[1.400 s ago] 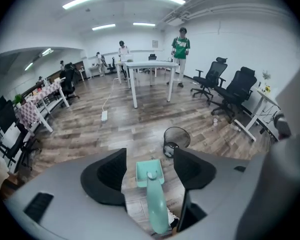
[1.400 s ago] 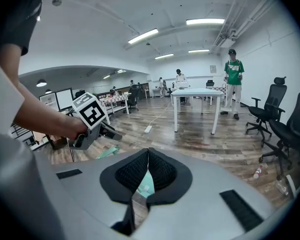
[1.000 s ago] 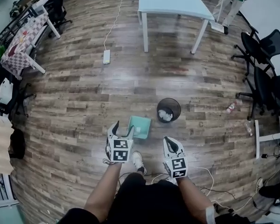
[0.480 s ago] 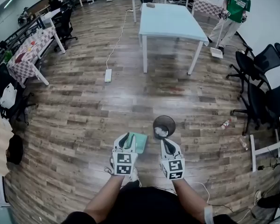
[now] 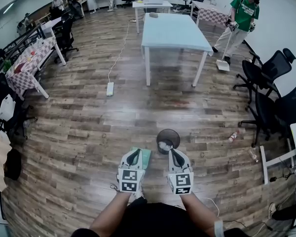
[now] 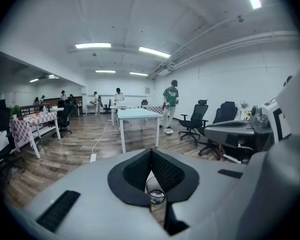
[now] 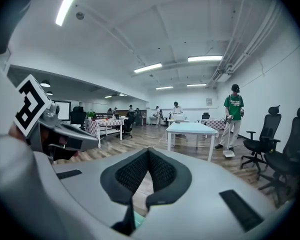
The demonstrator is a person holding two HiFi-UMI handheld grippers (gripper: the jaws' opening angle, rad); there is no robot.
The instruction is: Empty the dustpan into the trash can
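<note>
Teal dustpan [image 5: 144, 155] on wood floor [image 5: 89, 122], just left of black trash can [image 5: 175, 138], near edge hidden behind left gripper [image 5: 134, 153]. Not gripped. White crumpled waste [image 5: 165, 144] in can. Left gripper: jaws have just been closing, pads now together, nothing between. Right gripper [image 5: 173, 152] alongside, near can's rim: jaws together, empty. Both point roughly level into room. Light blue table [image 5: 172, 31] well beyond.

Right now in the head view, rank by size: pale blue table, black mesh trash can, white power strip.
1. pale blue table
2. black mesh trash can
3. white power strip
The strip lies farther off.
</note>
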